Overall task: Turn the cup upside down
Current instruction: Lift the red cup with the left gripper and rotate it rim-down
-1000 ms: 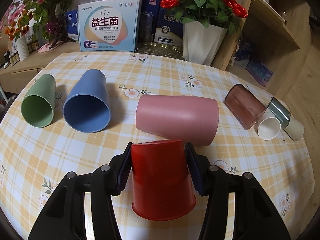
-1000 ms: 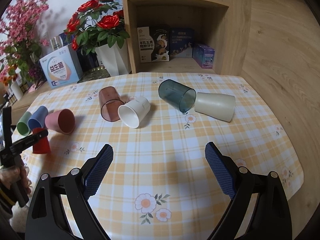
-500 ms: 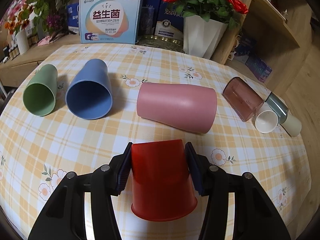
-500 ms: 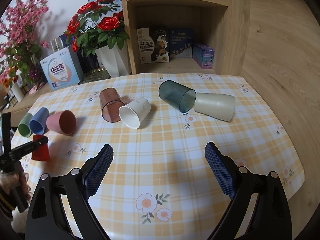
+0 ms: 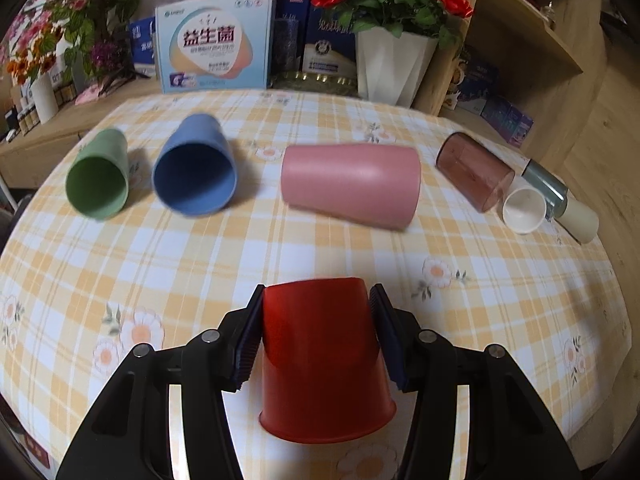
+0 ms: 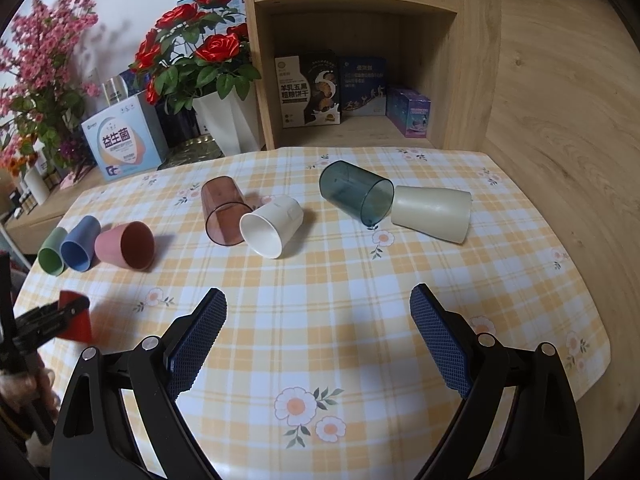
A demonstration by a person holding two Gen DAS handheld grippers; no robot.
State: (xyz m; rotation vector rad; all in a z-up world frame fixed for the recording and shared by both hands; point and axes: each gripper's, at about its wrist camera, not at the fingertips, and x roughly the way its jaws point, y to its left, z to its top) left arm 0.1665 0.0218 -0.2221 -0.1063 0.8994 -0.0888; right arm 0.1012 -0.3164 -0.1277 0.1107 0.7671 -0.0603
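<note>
My left gripper is shut on a red cup, held upside down with its rim toward the camera, above the near part of the checked tablecloth. The red cup and left gripper also show at the far left of the right wrist view. My right gripper is open and empty above the tablecloth's near middle. Several cups lie on their sides: green, blue, pink, brown clear, white, teal clear, cream.
A white vase of red roses, a probiotic box and other boxes stand behind the table. A wooden shelf unit with boxes stands at the back right. The table edge runs close on the right.
My left gripper has pulled back toward me with the red cup, so the lying cups now sit farther away. The right gripper has hardly moved.
</note>
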